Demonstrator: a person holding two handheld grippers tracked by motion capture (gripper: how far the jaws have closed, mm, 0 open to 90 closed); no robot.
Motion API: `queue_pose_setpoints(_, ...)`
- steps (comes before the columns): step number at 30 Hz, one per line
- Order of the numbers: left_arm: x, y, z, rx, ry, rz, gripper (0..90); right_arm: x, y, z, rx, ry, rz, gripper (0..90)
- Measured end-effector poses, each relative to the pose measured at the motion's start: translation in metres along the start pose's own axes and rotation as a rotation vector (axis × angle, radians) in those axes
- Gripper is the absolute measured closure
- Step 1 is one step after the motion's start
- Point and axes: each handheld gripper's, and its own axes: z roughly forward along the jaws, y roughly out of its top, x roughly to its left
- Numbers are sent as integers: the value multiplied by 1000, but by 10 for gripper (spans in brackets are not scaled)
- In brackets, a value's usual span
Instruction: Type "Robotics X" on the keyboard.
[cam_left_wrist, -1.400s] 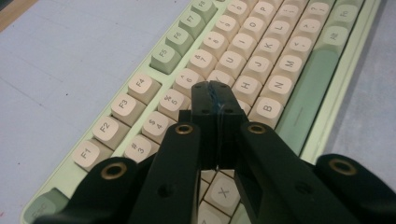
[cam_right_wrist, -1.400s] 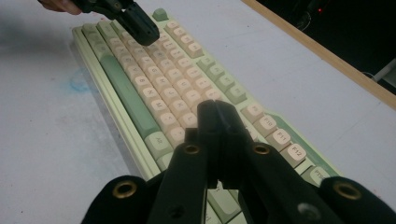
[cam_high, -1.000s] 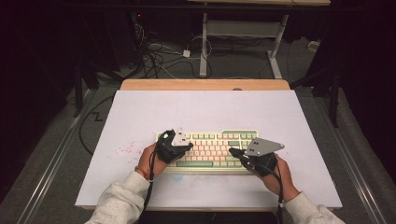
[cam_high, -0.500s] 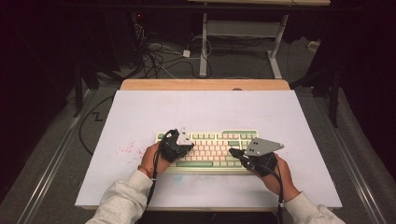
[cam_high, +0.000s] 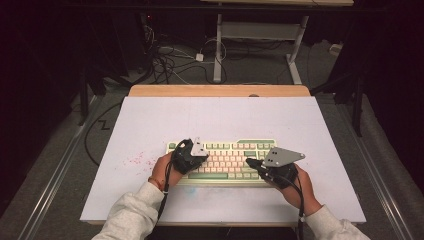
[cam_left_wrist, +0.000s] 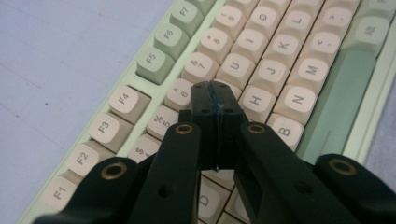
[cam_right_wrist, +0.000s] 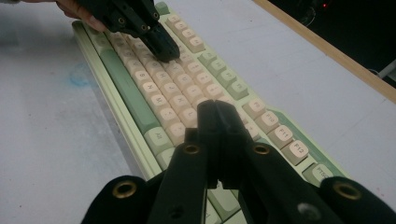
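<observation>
- left gripper (cam_left_wrist: 215, 91) has its jaws pressed flat together with nothing between them, the joined tip sitting over the key between 6 and h at the centre of the left gripper view; in the high view it (cam_high: 189, 156) lies left of centre, low in the frame.
- right gripper (cam_right_wrist: 218, 112) is likewise closed on nothing, its tip hanging over the cream keys near the middle of the right gripper view, and at lower right of centre in the high view (cam_high: 256, 165).
- keyboard (cam_high: 235, 145), green-framed with cream keys, lies on the white table (cam_high: 250, 115) in the lower middle of the high view, its long side running across the frame.
- judged as key pressing with closed tips: keeping the jaws together looks right, since a single narrow point is less likely to catch two keys at once.
- come down straight onto the centre of one cap; the left tip seems to sit close to the edges of neighbouring caps, so a small correction may help before pressing.
- press lightly and lift clear, so the keyboard does not slide on the smooth table.
- work one gripper at a time, leaving the other hovering off the keys.
- against the earlier high views, both hands and the keyboard sit in the same spots; no shift is visible.
</observation>
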Motion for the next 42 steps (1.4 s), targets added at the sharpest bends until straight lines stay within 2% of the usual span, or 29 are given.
queue_pose_setpoints(22, -2, -2, -18, -93, 31, 1, 873, -1, 0, -2, -5, -4, -2, 899)
queue_pose_setpoints(29, -3, -4, -25, -109, 35, 8, 873, 0, 0, -1, -2, -2, -1, 899)
queue_pose_setpoints(42, -4, -17, -41, -152, 48, 10, 873, -1, 1, 1, -4, -2, 5, 899)
